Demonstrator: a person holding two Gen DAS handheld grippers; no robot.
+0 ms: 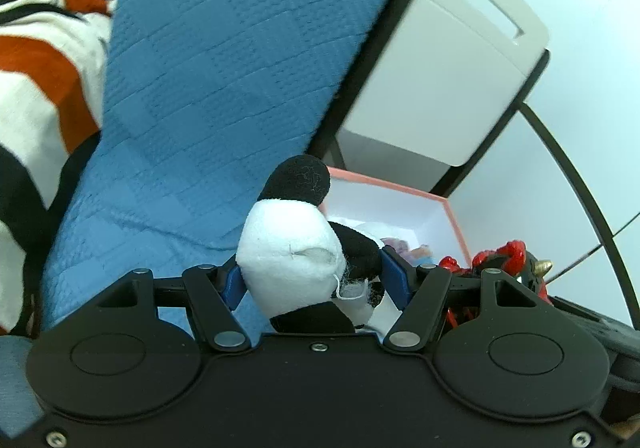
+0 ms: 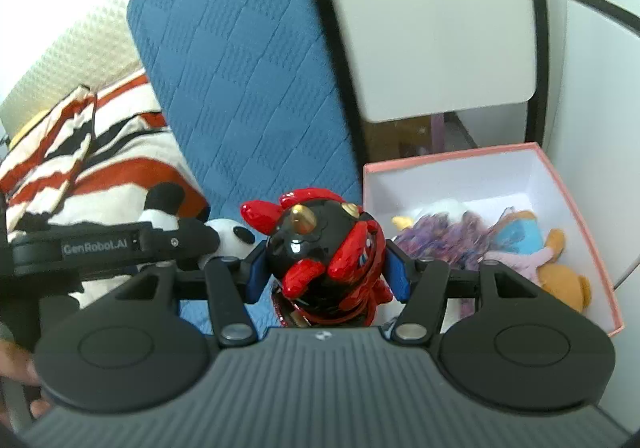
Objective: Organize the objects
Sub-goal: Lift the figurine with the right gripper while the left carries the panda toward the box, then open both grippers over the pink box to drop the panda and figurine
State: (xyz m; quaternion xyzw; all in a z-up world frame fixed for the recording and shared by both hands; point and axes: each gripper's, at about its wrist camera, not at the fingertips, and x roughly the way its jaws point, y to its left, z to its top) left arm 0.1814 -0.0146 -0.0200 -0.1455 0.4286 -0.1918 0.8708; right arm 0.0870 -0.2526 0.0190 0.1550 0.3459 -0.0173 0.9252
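Note:
A black-and-white panda plush [image 1: 288,256] sits between the blue pads of my left gripper [image 1: 314,282], which is shut on it above the blue cushion. My right gripper [image 2: 327,276] is shut on a glossy red-and-black horned figurine [image 2: 320,260]. Just beyond both grippers stands a pink box [image 2: 452,157] with a white inside, holding several soft toys [image 2: 516,248]. In the right wrist view the panda [image 2: 232,234] shows at the left, at the tip of the other gripper. In the left wrist view the figurine [image 1: 504,260] peeks in at the right, beside the box [image 1: 452,215].
A blue quilted cushion [image 1: 240,67] leans behind the grippers, with a red, black and white striped blanket [image 1: 40,67] to its left. A beige panel with a slot handle [image 1: 460,59] in a black frame stands behind the box. White floor [image 1: 580,47] lies to the right.

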